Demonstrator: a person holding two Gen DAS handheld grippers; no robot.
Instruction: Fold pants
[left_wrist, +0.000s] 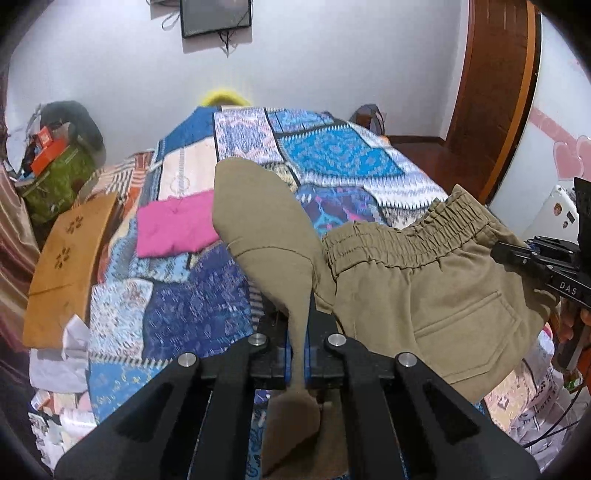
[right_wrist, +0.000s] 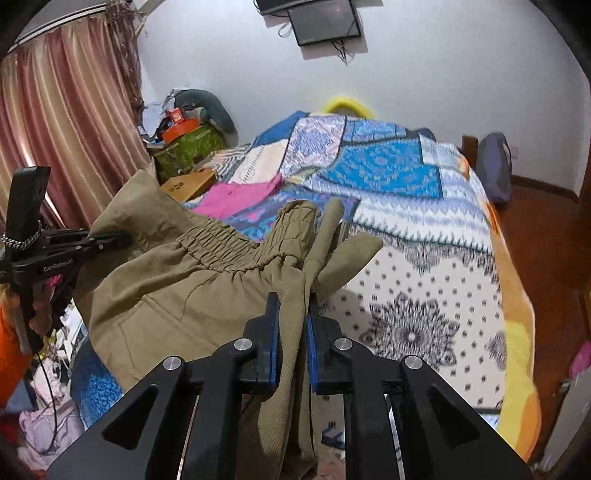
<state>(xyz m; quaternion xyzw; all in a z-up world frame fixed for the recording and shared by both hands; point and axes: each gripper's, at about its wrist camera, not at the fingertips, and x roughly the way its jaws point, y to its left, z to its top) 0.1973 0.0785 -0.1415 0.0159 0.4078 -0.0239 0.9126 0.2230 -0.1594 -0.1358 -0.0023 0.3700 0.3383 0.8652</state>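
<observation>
While both grippers grip it, a pair of olive pants (left_wrist: 413, 280) hangs in the air above a bed (left_wrist: 332, 155) covered with a patchwork quilt. The left gripper (left_wrist: 297, 354) is clamped on a thin fold of the fabric, which rises out of its jaws and flares into a broad flap. The right gripper (right_wrist: 291, 332) is clamped on a thicker bunch of the same cloth at the other end of the waist. The elastic waistband (right_wrist: 236, 247) stretches between the two, gathered and slightly sagging, with a back pocket (left_wrist: 465, 332) facing the left camera. In each view the other gripper shows at the frame's edge, its tips buried in the fabric.

The pant legs drop below both frames, so their lower ends are out of sight. A folded pink garment (left_wrist: 173, 225) lies on the quilt beyond the pants. The far end of the bed is blurred, and a yellow object (right_wrist: 345, 103) there cannot be made out.
</observation>
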